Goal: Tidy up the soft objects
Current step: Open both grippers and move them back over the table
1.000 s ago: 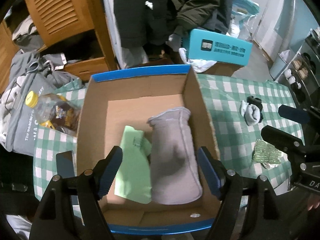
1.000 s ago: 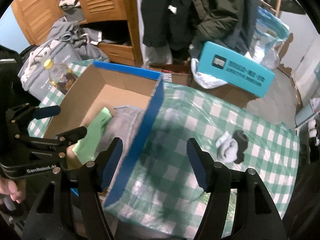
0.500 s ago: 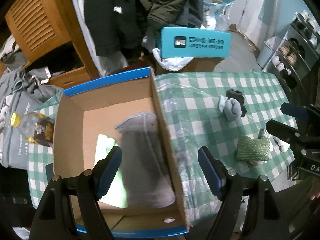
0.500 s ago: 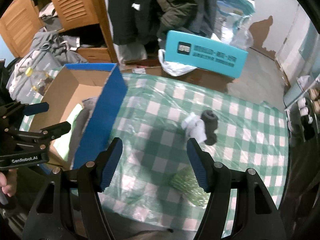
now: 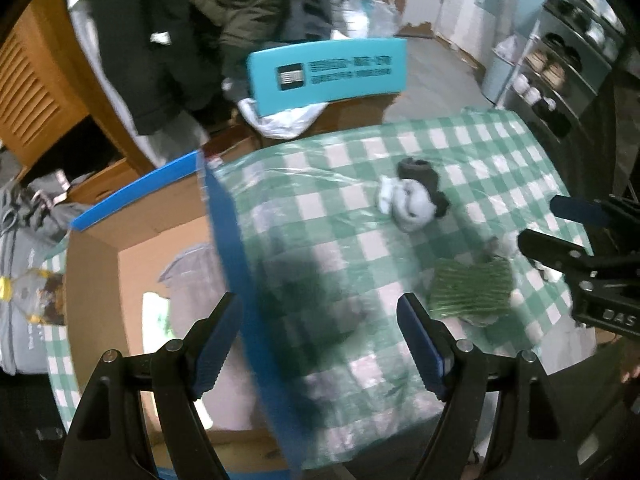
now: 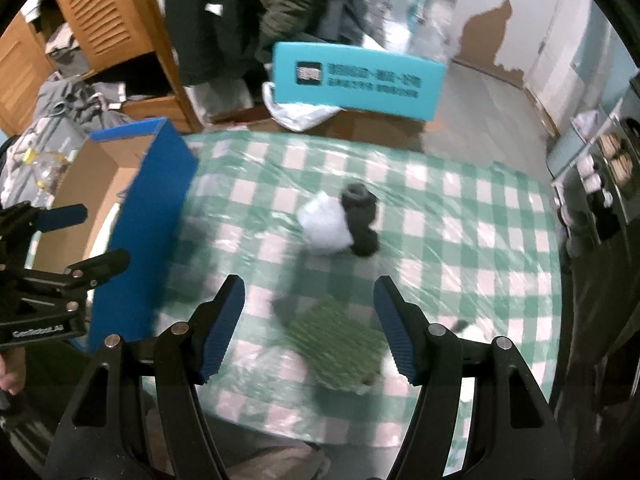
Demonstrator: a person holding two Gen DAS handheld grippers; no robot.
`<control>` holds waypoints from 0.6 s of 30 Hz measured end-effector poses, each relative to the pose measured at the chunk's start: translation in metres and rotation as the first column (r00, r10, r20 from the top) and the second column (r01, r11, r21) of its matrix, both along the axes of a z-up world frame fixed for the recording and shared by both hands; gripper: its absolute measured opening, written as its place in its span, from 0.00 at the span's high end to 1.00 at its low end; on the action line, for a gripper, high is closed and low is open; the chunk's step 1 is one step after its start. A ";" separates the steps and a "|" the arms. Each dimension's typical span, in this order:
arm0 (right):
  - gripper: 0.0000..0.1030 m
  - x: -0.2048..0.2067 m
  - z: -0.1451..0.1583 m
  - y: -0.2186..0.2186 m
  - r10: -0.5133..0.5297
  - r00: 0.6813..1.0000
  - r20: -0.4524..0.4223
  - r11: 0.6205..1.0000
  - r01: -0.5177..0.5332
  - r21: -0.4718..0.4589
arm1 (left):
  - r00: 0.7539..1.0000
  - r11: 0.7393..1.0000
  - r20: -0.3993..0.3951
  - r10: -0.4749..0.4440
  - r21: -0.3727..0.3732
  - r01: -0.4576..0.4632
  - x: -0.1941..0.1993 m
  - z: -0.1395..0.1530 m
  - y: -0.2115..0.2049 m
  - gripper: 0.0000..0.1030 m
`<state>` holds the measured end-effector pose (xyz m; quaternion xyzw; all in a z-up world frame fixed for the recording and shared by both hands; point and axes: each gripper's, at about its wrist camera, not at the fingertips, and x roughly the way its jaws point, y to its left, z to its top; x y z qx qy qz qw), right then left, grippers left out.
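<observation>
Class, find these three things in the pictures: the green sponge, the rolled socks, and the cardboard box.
green sponge (image 6: 336,348), right wrist view, middle of its ribbed top.
rolled socks (image 6: 326,224), right wrist view, on the white sock.
cardboard box (image 5: 224,216), left wrist view, its blue right-hand wall.

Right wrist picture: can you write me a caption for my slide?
Open right gripper above a ribbed green cloth on the green-checked tablecloth, with a white-and-black sock bundle beyond and a blue-sided cardboard box alongside.

Cluttered home – hanging coats, checked tablecloth
</observation>
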<state>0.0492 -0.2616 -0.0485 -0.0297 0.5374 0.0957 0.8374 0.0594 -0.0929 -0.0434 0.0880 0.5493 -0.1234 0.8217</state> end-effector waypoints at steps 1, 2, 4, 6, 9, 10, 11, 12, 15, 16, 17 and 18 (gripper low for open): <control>0.36 0.000 -0.004 -0.007 -0.014 1.000 -0.006 1.000 0.014 -0.009 | 1.000 1.000 -0.005 -0.010 -0.002 0.010 0.000 -0.001 -0.005 0.21; 0.36 -0.002 -0.006 -0.012 -0.024 1.000 -0.010 1.000 0.023 -0.014 | 1.000 1.000 -0.012 -0.020 -0.002 0.020 0.000 -0.003 -0.011 0.21; 0.36 -0.004 -0.014 -0.027 -0.053 0.998 -0.027 0.998 0.053 -0.022 | 0.998 0.999 -0.030 -0.050 -0.012 0.050 -0.001 -0.008 -0.025 0.21; 0.36 -0.006 -0.019 -0.039 -0.075 0.996 -0.038 0.997 0.074 -0.024 | 0.996 0.997 -0.045 -0.074 -0.018 0.074 -0.002 -0.014 -0.037 0.21; 0.36 -0.010 -0.025 -0.057 -0.108 0.993 -0.053 0.994 0.106 -0.026 | 0.992 0.995 -0.075 -0.101 -0.030 0.099 -0.004 -0.024 -0.052 0.21; 0.36 -0.011 -0.027 -0.061 -0.115 0.992 -0.056 0.993 0.114 -0.027 | 0.991 0.994 -0.082 -0.105 -0.032 0.102 -0.005 -0.026 -0.055 0.21; 0.36 -0.012 -0.029 -0.067 -0.126 0.990 -0.061 0.992 0.124 -0.029 | 0.990 0.994 -0.092 -0.110 -0.034 0.108 -0.005 -0.030 -0.059 0.21; 0.36 -0.013 -0.030 -0.070 -0.131 0.989 -0.065 0.991 0.129 -0.029 | 0.988 0.993 -0.101 -0.115 -0.034 0.112 -0.004 -0.034 -0.063 0.21; 0.36 -0.016 -0.036 -0.079 -0.148 0.986 -0.076 0.989 0.146 -0.031 | 0.985 0.992 -0.113 -0.128 -0.022 0.126 -0.005 -0.042 -0.074 0.21; 0.36 -0.017 -0.040 -0.083 -0.154 0.985 -0.084 0.988 0.152 -0.030 | 0.985 0.991 -0.114 -0.132 -0.017 0.131 -0.006 -0.044 -0.077 0.21; 0.36 -0.017 -0.043 -0.085 -0.159 0.983 -0.092 0.987 0.157 -0.028 | 0.984 0.991 -0.116 -0.137 -0.012 0.137 -0.006 -0.047 -0.082 0.21; 0.36 -0.017 -0.046 -0.087 -0.162 0.982 -0.098 0.987 0.160 -0.028 | 0.982 0.989 -0.118 -0.144 -0.009 0.144 -0.007 -0.049 -0.086 0.21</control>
